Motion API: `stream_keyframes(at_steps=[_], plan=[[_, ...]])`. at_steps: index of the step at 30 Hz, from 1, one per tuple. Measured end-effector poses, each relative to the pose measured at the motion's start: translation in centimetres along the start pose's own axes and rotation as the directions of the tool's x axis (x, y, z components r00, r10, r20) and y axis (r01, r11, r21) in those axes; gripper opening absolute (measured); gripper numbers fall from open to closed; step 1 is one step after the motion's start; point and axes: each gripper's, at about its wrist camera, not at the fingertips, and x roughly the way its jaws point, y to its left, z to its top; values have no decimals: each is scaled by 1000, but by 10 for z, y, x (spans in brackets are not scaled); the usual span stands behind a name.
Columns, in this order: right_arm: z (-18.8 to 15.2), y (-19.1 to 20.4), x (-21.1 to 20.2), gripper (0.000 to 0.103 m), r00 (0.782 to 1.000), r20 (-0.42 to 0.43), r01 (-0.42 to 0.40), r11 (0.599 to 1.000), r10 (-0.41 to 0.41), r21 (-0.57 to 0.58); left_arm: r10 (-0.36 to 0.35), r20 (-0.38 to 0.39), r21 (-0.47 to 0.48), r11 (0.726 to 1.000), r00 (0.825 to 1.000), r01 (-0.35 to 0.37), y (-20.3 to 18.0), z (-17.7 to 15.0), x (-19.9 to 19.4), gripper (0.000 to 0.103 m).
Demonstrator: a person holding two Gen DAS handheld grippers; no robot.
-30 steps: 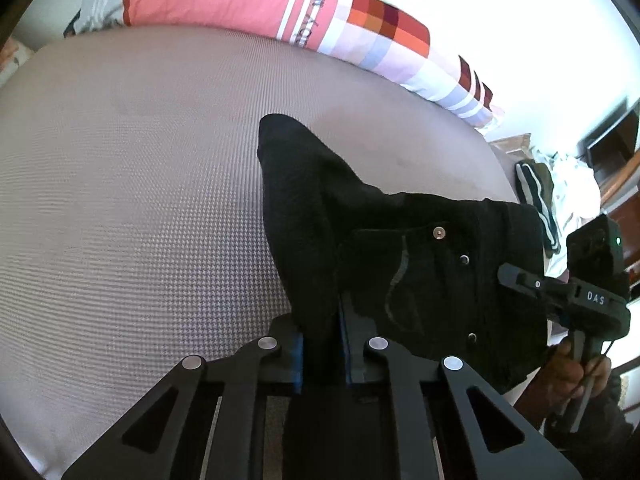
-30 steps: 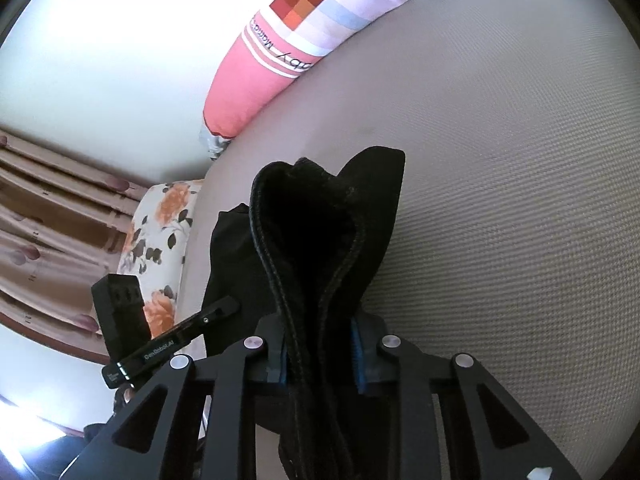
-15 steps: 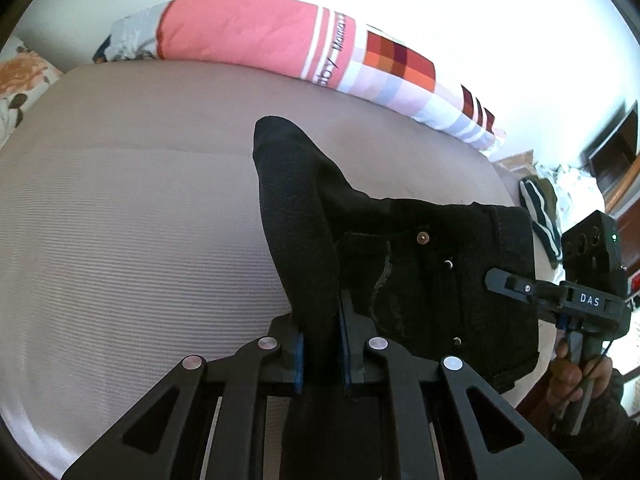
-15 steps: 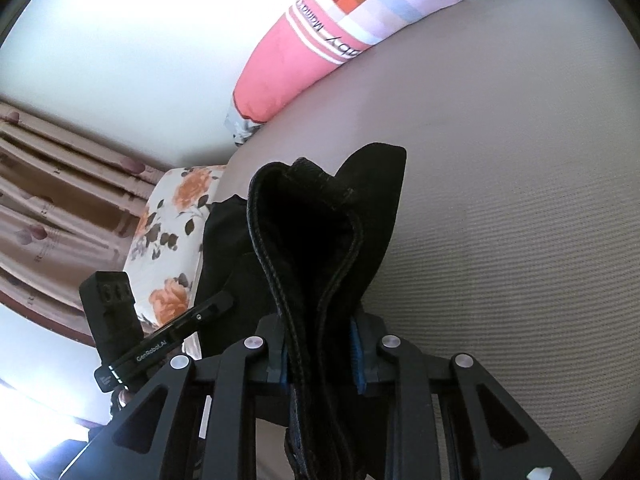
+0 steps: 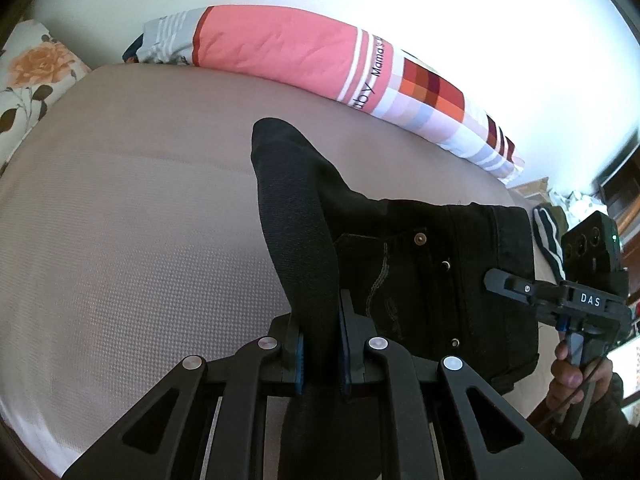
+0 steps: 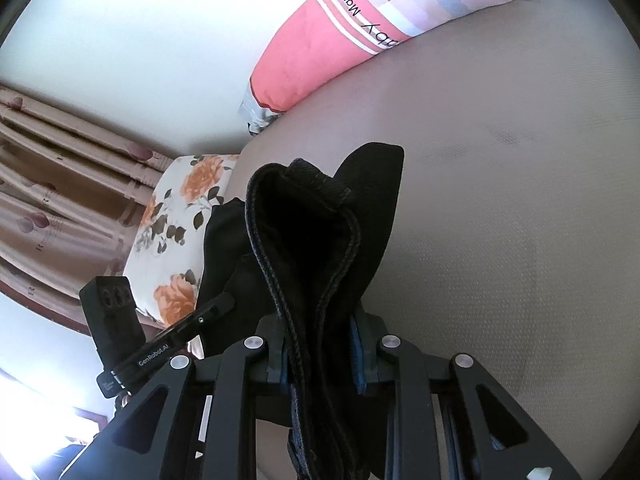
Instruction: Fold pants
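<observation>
Black denim, heavy and stiff: the pair of dark jeans-style pants (image 5: 420, 272) hangs between my two tools above the bed. My left claw (image 5: 320, 344) is pinched tight on a bunched fold of leg cloth, blue pads pressed in from both sides; my right claw (image 6: 320, 356) is likewise clamped on a thick stack of stitched edge, several layers deep. From the left wrist view I see the pocket side with rivets and curved stitching draped flat toward the right tool, so I judge the pants already doubled once lengthwise and now lifted for carrying or for the next fold. Next move, as I read it: lower both claws together, lay the cloth flat on the mattress, keep the held edges level so the layers do not slide apart, then bring one end over the other. Risk: thick seams slipping out of the pads if I tilt. Surface is a beige, finely woven bed cover (image 5: 140, 220), slightly domed, no clutter near the pants. Along the far edge lies a long pink-and-checked bolster pillow (image 5: 304, 48) against a white wall. A floral cushion (image 6: 180, 216) sits at the corner, with brownish pleated curtains (image 6: 60, 184) beyond it.
</observation>
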Motion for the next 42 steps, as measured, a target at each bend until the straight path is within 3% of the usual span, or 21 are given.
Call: stream_keyframes(at_steps=[7,21,34,38,42], plan=[[11,-2,12,23,1000,2,-18,999,18,28,12,-7,5,1000,1000,-12,11,25,14,14],[74,-12,34,23,1000,20,-5,999,5,49,-2,25,-16,1000,1000,3,25,89,56,14],[122,-29,59,22,998,38,52,996,-55,73,31,26,-2,1000,999,-31,36,137,105,14],[123,-36,67,23,990,45,129,989,-132,68,77,7,8,997,997,-77,44,135,122,15],[116,-45,78,39,949,29,311,949,-313,48,100,-26,-4,995,995,-100,56,126,137,27]])
